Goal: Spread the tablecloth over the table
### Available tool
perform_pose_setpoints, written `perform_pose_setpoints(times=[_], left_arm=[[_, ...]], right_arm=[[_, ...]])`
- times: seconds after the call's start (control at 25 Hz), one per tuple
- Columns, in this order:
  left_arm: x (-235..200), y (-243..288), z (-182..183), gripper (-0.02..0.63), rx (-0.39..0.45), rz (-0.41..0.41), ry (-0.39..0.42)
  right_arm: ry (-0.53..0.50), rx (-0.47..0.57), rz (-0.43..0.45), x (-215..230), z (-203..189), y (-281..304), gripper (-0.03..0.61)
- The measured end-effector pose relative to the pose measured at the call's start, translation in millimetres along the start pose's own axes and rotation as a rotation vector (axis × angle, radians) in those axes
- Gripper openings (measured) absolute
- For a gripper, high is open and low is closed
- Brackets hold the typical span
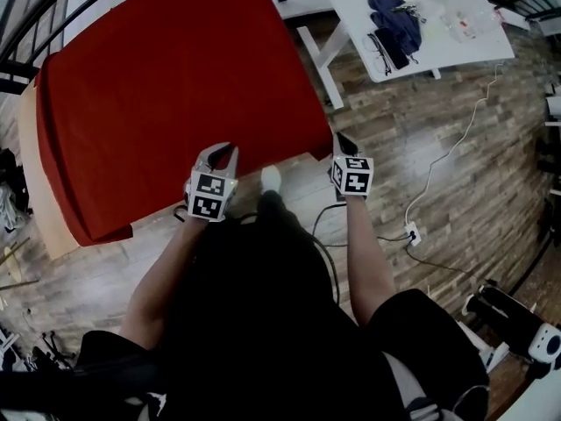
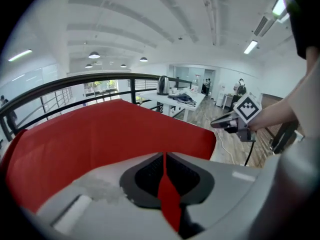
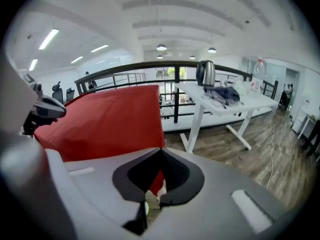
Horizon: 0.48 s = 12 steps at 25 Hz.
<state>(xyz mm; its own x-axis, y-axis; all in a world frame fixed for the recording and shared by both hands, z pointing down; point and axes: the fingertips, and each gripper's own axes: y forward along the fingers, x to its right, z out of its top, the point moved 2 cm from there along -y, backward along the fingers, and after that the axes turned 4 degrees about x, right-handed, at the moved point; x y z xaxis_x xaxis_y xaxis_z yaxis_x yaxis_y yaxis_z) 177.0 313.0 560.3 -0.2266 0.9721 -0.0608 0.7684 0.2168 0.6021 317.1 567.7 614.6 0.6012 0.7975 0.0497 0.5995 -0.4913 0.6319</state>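
I have both claws at the near edge of the red fabric tablecloth (image 1: 175, 86), which lies flat over most of the pale wooden counter (image 1: 33, 182). The left claw (image 1: 223, 150) is closed tight on a thin fold of the red cloth, which stands as a narrow strip between its pads in the left gripper view. The right claw (image 1: 342, 140) is closed too, at the cloth's near right corner, with a bit of red caught at its tips in the right gripper view. Between the two claws the near hem hangs just over the counter's front edge, and my white shoe (image 1: 271, 179) sits on the wood-plank floor (image 1: 456, 200) right below it. Along the left side a strip of bare counter shows beside the cloth, and the cloth's near left corner droops over the front edge there. The far edge runs close to the black metal railing (image 2: 100, 78), so there is little room beyond it. To the right, a lane of floor separates the cloth's edge from a white desk (image 1: 438, 46) that carries a dark blue garment (image 1: 394, 20) and a steel kettle (image 3: 205, 73); the desk's white legs stand in that lane. A white cable (image 1: 456, 143) trails across the floor to a white socket block (image 1: 412, 232) near my right side.
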Motion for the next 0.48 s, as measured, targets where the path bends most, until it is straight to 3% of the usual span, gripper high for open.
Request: perform_pose_setpoints(times=[0.12,0.24,0.48], left_arm=[[-36,-42,-24,0.019,0.033,0.085,-0.064],[-69,-91,-51,0.005,0.07,0.16,-0.118],[-144,-208,-119,0.005,0.124,0.358,-0.272]], right_arm=[[-0.089,0.107,0.018,-47,39,-22,0.005],[-0.149,0.175,0.088,-119,62,-37,0.005],[-0.281,0.237,0.422,-328,92,-33,0.006]])
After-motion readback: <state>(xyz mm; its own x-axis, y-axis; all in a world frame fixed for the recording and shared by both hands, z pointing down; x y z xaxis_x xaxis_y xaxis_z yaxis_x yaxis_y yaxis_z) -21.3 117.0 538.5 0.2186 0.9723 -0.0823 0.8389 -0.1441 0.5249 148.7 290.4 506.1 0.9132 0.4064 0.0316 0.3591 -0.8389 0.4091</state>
